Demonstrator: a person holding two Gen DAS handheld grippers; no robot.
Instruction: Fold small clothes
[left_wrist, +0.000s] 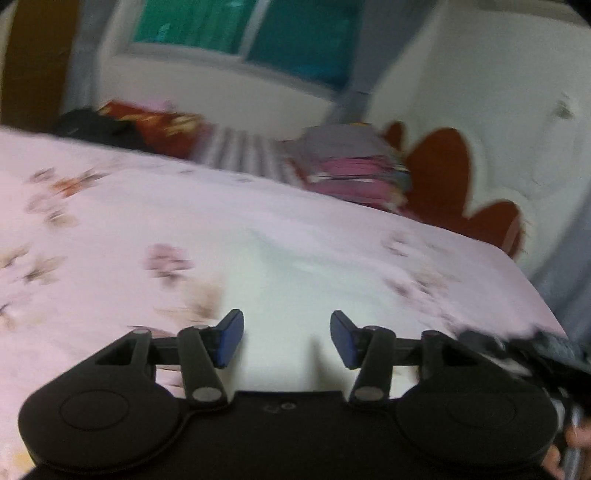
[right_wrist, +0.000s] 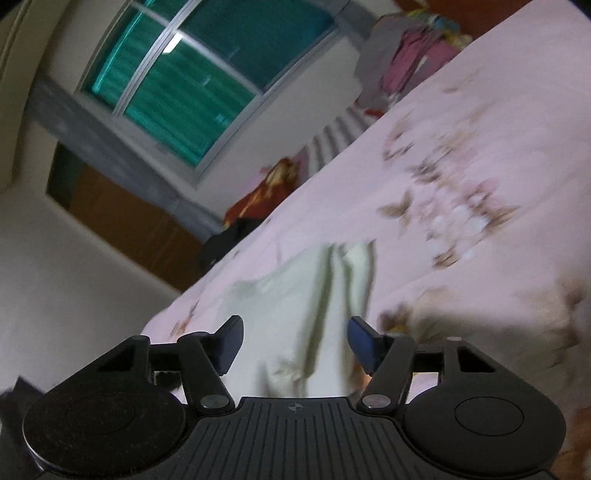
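A small pale cream garment (right_wrist: 306, 314) lies crumpled on the pink flowered bed sheet (right_wrist: 461, 122). It also shows in the left wrist view (left_wrist: 295, 280) as a pale blurred patch. My right gripper (right_wrist: 293, 341) is open and empty, just above the garment's near part. My left gripper (left_wrist: 286, 338) is open and empty, over the garment's near edge. Both views are blurred by motion.
A stack of folded clothes (left_wrist: 354, 166) lies at the far side of the bed, with a red and black heap (left_wrist: 122, 125) to its left. A red headboard (left_wrist: 443, 173) stands at the far right. A window (left_wrist: 240, 29) is behind the bed.
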